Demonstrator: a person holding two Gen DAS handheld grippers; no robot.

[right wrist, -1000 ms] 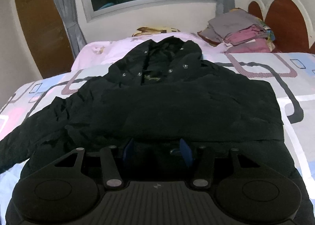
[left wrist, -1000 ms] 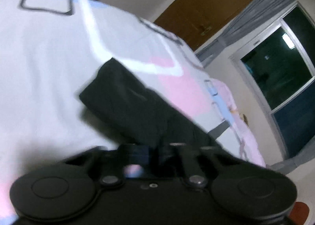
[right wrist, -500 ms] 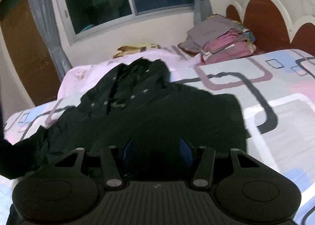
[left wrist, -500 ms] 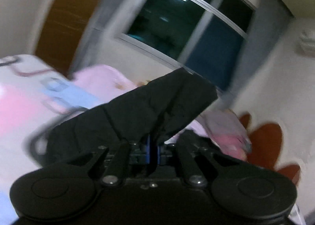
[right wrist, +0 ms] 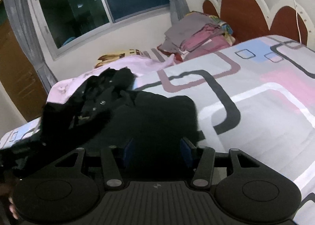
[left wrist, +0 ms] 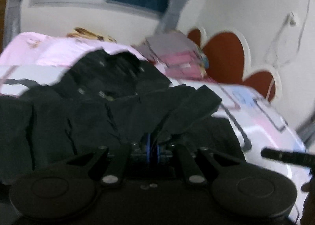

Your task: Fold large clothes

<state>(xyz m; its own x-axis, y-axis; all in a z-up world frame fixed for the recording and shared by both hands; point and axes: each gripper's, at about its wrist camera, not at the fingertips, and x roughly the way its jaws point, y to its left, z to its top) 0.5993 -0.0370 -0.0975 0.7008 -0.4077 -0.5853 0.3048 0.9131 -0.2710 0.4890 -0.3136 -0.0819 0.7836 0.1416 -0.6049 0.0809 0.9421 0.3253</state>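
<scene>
A large black jacket lies spread on the patterned bedsheet, collar toward the window. My left gripper is shut on the jacket's black sleeve and holds its end over the jacket's body. My right gripper is open, its blue pads apart just above the jacket's lower right part, holding nothing.
A stack of folded grey and pink clothes sits by the red and white headboard. A pink pillow lies beyond the collar. Window, curtains and a brown door stand behind the bed.
My left gripper has swung the sleeve up from the bedsheet and across over the jacket's body. My right gripper has drifted to the right, staying open.
</scene>
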